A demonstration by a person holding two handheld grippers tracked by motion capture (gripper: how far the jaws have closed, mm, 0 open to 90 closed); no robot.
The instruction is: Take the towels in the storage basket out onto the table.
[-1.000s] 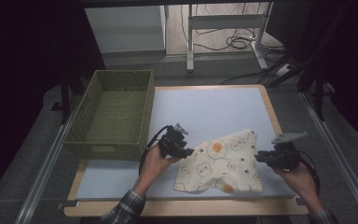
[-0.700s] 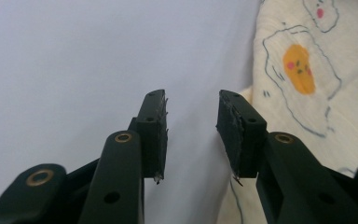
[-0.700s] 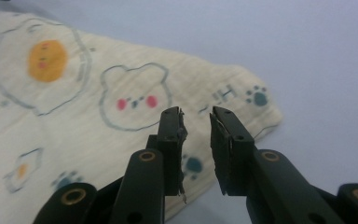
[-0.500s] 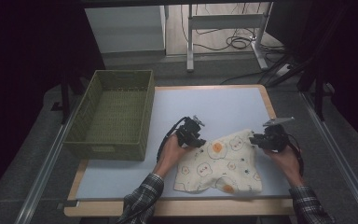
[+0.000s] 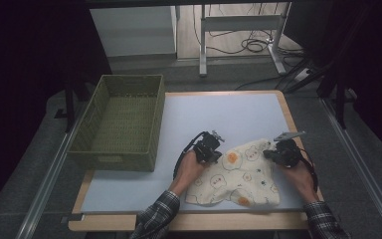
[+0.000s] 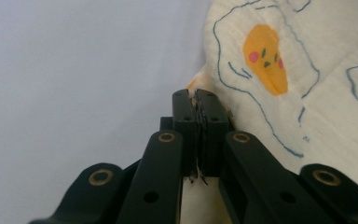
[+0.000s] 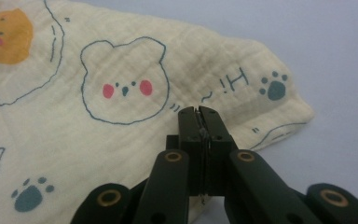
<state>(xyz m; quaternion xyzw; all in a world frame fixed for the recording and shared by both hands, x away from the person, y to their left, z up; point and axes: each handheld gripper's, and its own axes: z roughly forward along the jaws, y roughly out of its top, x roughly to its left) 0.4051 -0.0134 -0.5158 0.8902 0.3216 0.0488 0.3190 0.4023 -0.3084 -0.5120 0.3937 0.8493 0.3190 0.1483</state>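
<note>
Left gripper (image 6: 196, 100) has just been closing — its jaws now pinch the edge of the cream printed cloth (image 5: 238, 172), which spreads to its right. Right gripper (image 7: 198, 114) clamps the cloth's far corner too. Beyond lies the blue mat (image 5: 229, 114) — further left, the green basket (image 5: 122, 117).

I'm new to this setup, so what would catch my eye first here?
The cream cotton cloth printed with bears and orange blobs lies rumpled at the near edge of the pale blue table mat. The left gripper and right gripper each pinch a far corner. A green woven basket stands left.
</note>
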